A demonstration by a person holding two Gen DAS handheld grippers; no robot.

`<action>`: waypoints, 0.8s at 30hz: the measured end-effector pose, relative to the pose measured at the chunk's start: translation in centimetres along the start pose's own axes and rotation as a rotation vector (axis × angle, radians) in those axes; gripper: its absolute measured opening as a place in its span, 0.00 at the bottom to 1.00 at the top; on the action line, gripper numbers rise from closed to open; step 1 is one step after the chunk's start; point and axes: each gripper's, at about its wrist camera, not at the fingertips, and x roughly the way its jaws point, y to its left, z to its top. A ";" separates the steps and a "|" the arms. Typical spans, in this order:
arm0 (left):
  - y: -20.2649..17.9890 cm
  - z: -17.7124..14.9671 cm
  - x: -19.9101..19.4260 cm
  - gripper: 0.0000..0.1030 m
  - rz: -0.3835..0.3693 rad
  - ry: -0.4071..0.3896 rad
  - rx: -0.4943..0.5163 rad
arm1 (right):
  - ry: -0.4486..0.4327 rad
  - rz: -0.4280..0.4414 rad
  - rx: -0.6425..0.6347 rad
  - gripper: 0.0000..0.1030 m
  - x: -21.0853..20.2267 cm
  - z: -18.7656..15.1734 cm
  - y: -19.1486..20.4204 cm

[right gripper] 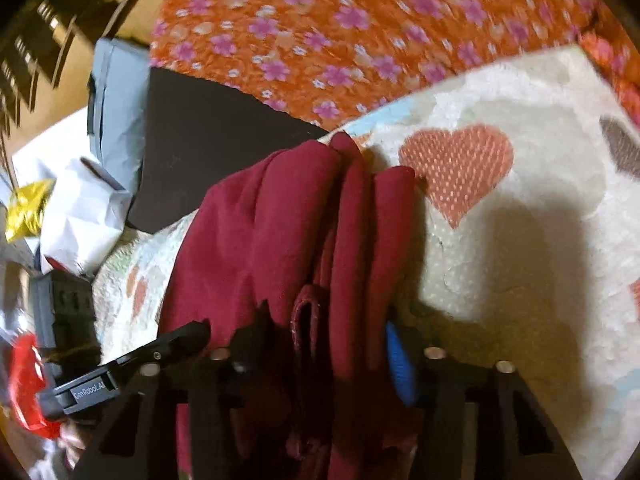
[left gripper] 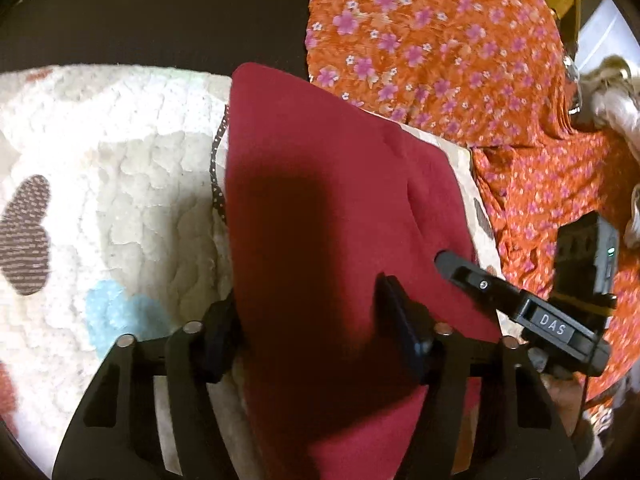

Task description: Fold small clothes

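A dark red garment (left gripper: 328,216) lies draped over a white fleecy blanket (left gripper: 120,168) patterned with brown, blue and pink hearts. In the left wrist view the cloth runs from the near edge up toward the far middle of the scene, smooth and broad, with a heavy shadow across its near half. The left gripper (left gripper: 316,320) has the garment's near part between its fingers (left gripper: 400,320): one finger sits against the cloth's left edge, the other presses on its right side, so the fingers pinch the red fabric. A thin dotted dark strip (left gripper: 218,168) peeks out along the garment's left edge.

In the right wrist view the same garment (right gripper: 280,232) is bunched into several lengthwise folds, rising from the near edge to a point beside a pink heart (right gripper: 456,164) on the blanket (right gripper: 520,240). The right gripper (right gripper: 320,344) has these folds gathered between its fingers (right gripper: 396,360), one of them showing a blue pad, so it too pinches the cloth. The left gripper (right gripper: 160,352) shows at the near left, its tip touching the red fabric.

An orange cloth with pink flowers (left gripper: 440,48) spreads across the far and right side, partly under the blanket. A dark surface (right gripper: 200,140) lies to the far left, with crumpled white paper (right gripper: 84,216) and a yellow wrapper (right gripper: 28,208) beyond it.
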 end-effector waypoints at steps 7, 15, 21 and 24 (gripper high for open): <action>-0.9 -3.0 -5.6 0.57 0.034 0.007 0.037 | 0.003 0.026 -0.090 0.40 -2.9 -2.0 4.9; 0.3 -8.9 -10.6 0.57 0.080 0.043 0.013 | 0.046 0.088 -0.104 0.40 -5.0 -7.7 8.8; 0.9 -12.1 -11.5 0.57 0.217 0.032 0.015 | 0.139 -0.022 -0.107 0.45 -4.8 -11.1 9.3; -0.1 -12.8 -12.8 0.57 0.276 -0.039 0.067 | 0.070 -0.033 -0.082 0.46 -7.4 -10.7 9.2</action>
